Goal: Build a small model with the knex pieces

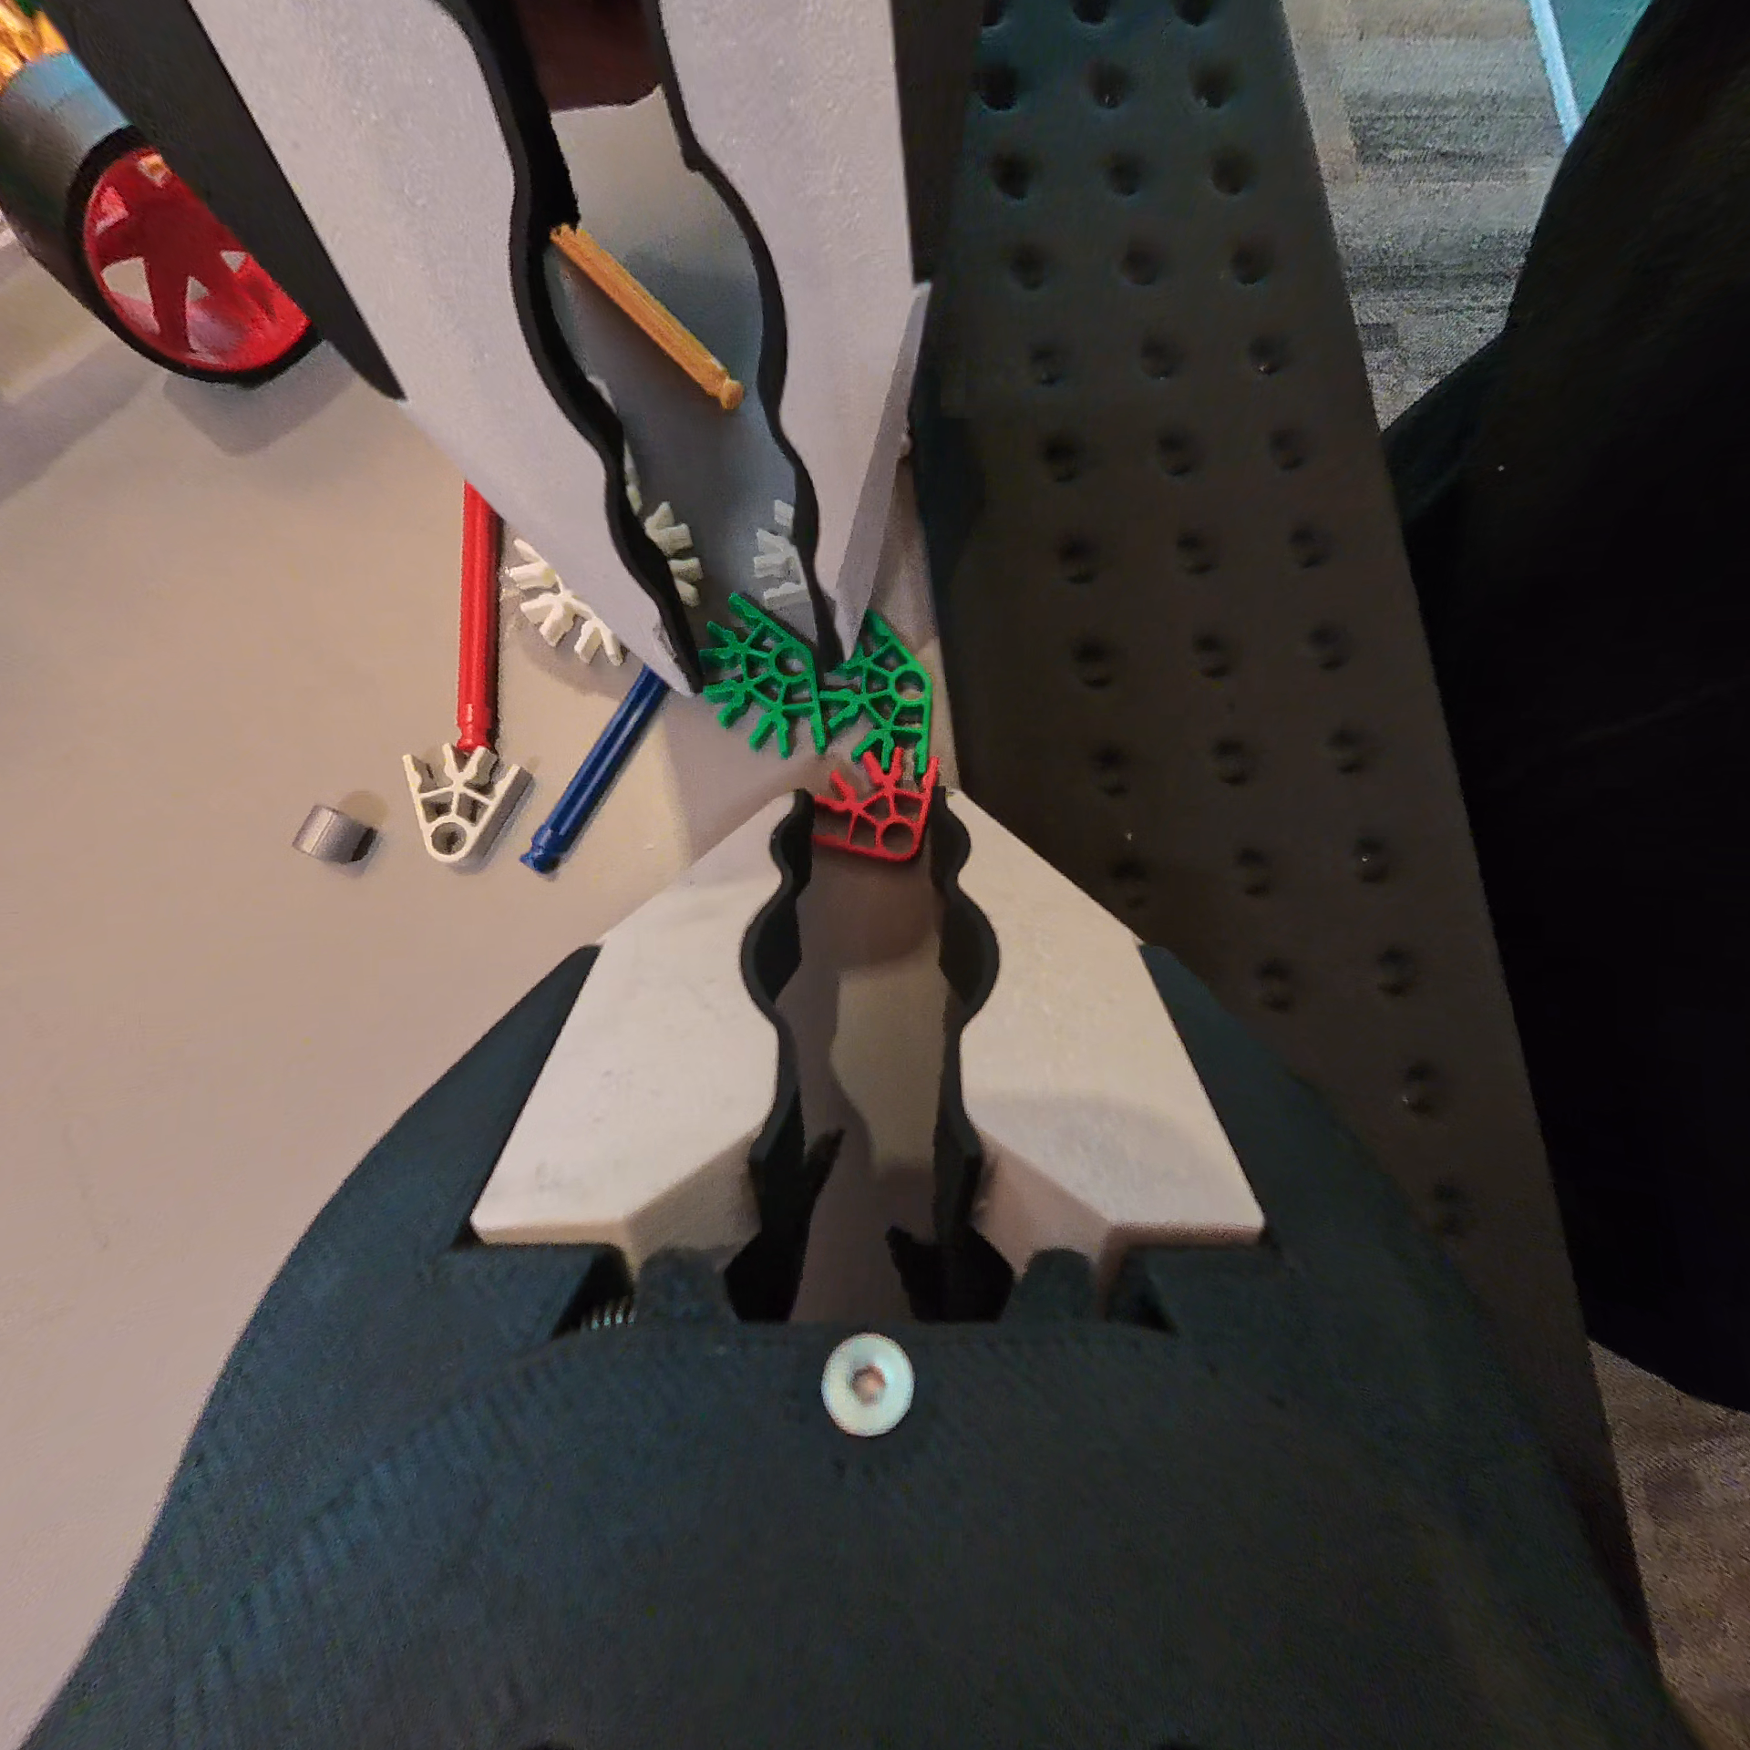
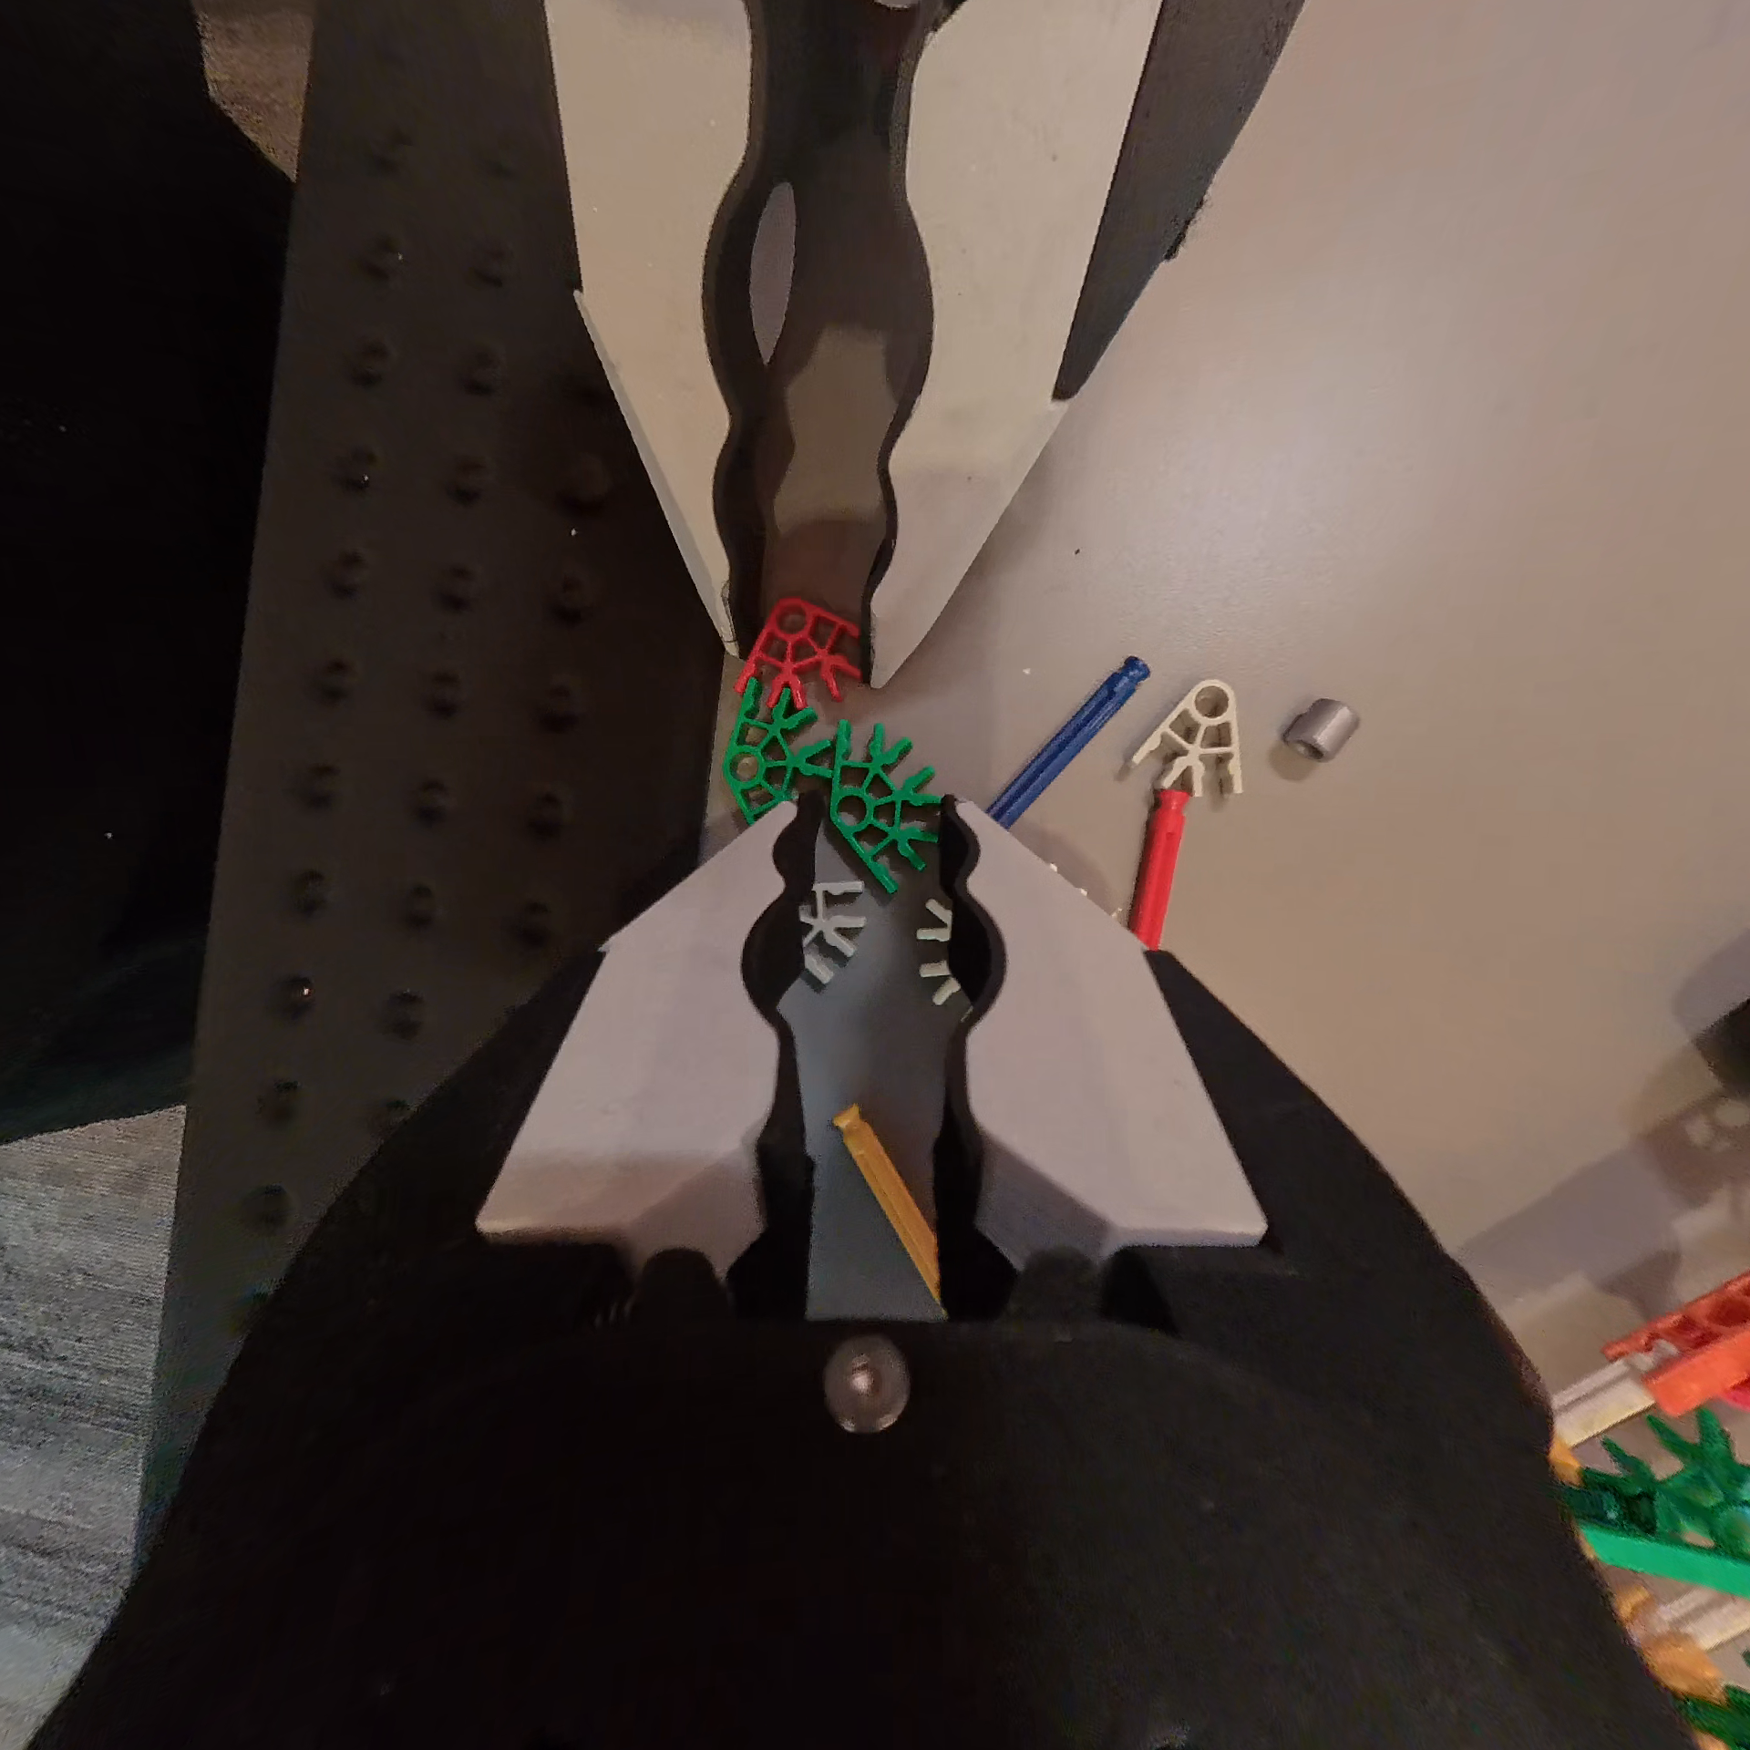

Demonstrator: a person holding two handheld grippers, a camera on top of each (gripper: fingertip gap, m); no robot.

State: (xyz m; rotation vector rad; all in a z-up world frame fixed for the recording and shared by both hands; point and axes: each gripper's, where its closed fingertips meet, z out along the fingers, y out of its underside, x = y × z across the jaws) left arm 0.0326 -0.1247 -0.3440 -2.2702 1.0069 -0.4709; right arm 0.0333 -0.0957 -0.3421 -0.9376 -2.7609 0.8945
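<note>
Closing on a red connector [image 1: 876, 824], the left gripper [image 1: 871, 805] rises from the bottom of the left wrist view with its jaws drawn narrow, the piece pinched between the tips. Opposite it, the right gripper [image 1: 758, 653] reaches down from the upper left, its jaws also narrow and set about the upper edge of a green connector [image 1: 762, 687]. A second green connector [image 1: 885, 696] sits between those two pieces, touching both, so the three form a short chain just left of a black perforated plate [image 1: 1184, 568]; whether they are snapped together I cannot tell. Loose on the pale table [image 1: 189, 994] to the left lie a red rod [image 1: 478, 606] plugged into a grey connector [image 1: 464, 805], a blue rod [image 1: 597, 767], a silver spacer [image 1: 331, 833], a white snowflake connector [image 1: 563, 606] and, higher up, a tan rod [image 1: 653, 317] and a red wheel [image 1: 189, 275]. The right wrist view shows the same chain from the other side: the green piece sits between the tips at centre, the red one in the far jaws above. A pile of mixed building pieces [image 2: 1667, 1477] fills the lower right corner. No bin or tray shows in either view.
</note>
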